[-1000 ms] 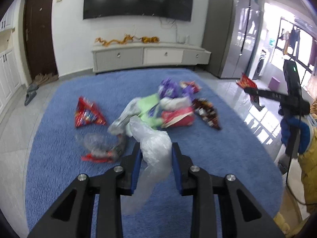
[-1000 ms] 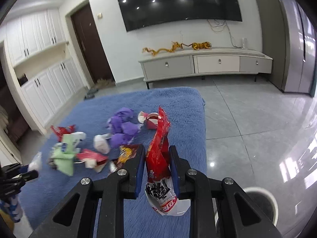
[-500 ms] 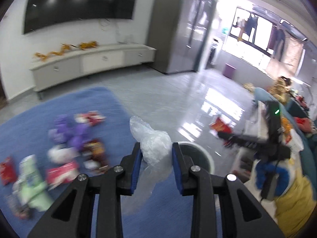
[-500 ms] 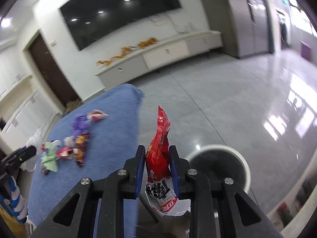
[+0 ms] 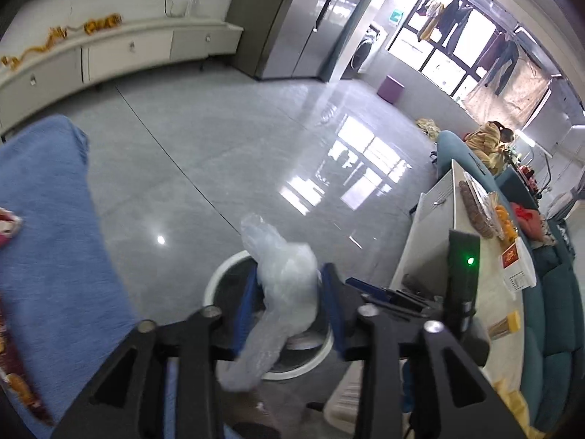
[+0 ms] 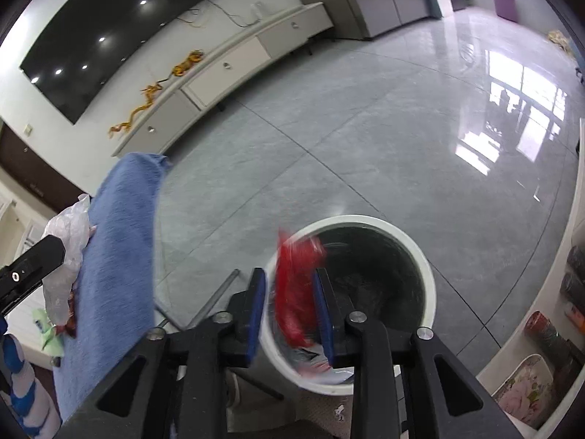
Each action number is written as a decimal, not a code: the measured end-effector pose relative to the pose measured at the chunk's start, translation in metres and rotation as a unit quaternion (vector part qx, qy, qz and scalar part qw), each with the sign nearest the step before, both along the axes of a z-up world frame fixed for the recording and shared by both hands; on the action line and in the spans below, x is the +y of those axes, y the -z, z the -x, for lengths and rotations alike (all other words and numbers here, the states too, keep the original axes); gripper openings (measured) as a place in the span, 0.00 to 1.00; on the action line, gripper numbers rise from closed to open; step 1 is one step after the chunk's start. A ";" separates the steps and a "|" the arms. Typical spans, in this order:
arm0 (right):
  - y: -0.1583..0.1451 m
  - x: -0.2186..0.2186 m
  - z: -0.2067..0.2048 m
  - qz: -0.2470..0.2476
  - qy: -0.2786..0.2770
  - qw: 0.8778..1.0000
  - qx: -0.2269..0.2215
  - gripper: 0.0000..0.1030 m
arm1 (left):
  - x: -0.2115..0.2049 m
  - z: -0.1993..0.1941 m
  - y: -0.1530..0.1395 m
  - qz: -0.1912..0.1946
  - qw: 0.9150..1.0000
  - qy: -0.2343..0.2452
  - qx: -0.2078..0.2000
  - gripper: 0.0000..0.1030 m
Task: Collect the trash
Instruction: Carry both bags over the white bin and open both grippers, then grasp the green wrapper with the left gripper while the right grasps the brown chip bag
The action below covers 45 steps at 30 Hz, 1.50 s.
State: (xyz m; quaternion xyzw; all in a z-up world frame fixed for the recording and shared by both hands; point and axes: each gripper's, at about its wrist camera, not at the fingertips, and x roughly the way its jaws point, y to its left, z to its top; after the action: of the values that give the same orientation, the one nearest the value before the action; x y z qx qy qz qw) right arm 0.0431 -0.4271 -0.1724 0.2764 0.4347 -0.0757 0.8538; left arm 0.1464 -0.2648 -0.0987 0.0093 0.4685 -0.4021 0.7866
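My left gripper (image 5: 289, 289) is shut on a crumpled clear plastic bag (image 5: 283, 274) and holds it above the white-rimmed trash bin (image 5: 219, 281). My right gripper (image 6: 289, 292) stands with its jaws parted over the near rim of the bin (image 6: 424, 259). A red snack wrapper (image 6: 296, 285), motion-blurred, sits between the blue pads, apparently loose and tilting toward the bin's dark inside. In the right wrist view the left gripper (image 6: 29, 267) and its plastic bag (image 6: 65, 245) show at the left edge.
The blue rug (image 5: 47, 241) lies left of the bin, with wrappers at its edge (image 5: 7, 223). A white counter (image 5: 471, 256) and teal sofa (image 5: 552, 314) stand right. Grey tiled floor (image 6: 365, 128) stretches to a TV cabinet (image 6: 226, 66).
Both grippers swung from the rug to the bin. The right jaws have opened and the red wrapper is slipping down between them. The left gripper still holds its bag.
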 end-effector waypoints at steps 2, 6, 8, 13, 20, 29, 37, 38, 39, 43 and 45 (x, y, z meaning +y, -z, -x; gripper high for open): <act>0.002 -0.005 0.000 0.008 0.012 1.000 0.006 0.48 | -0.006 -0.001 0.003 0.008 1.000 0.003 0.010 0.51; -0.002 -0.006 0.007 0.018 0.018 1.000 0.004 0.48 | -0.008 0.003 0.002 0.008 1.000 0.007 0.009 0.51; -0.008 -0.006 0.010 0.020 0.023 1.000 -0.003 0.48 | -0.004 0.004 0.001 0.009 1.000 0.002 0.007 0.51; -0.027 -0.006 0.016 0.027 0.036 0.999 -0.028 0.48 | 0.009 0.017 -0.012 0.005 1.000 -0.011 -0.026 0.51; -0.068 0.012 0.037 0.050 0.042 0.995 -0.074 0.48 | 0.038 0.044 -0.046 0.012 0.996 -0.020 -0.090 0.51; -0.126 0.057 0.060 0.092 0.013 0.987 -0.130 0.48 | 0.110 0.077 -0.078 0.012 0.991 -0.045 -0.129 0.51; -0.168 0.098 0.074 0.107 -0.021 0.978 -0.178 0.48 | 0.192 0.098 -0.087 0.019 0.986 -0.092 -0.134 0.51; -0.172 0.105 0.075 0.109 -0.027 0.977 -0.183 0.48 | 0.203 0.101 -0.086 0.019 0.986 -0.098 -0.135 0.51; -0.176 0.111 0.076 0.112 -0.033 0.975 -0.187 0.48 | 0.217 0.104 -0.085 0.019 0.985 -0.106 -0.135 0.51; -0.188 0.135 0.074 0.111 -0.062 0.970 -0.205 0.48 | 0.267 0.111 -0.081 0.019 0.980 -0.140 -0.138 0.51; -0.192 0.149 0.072 0.117 -0.075 0.968 -0.208 0.48 | 0.294 0.110 -0.079 0.015 0.977 -0.164 -0.138 0.51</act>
State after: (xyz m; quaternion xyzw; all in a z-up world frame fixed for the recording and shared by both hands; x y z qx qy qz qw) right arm -0.0287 -0.2785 0.0192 0.1506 0.2552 -0.0030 0.9551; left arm 0.0361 0.0293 -0.0196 -0.0245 0.3448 -0.2694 0.8988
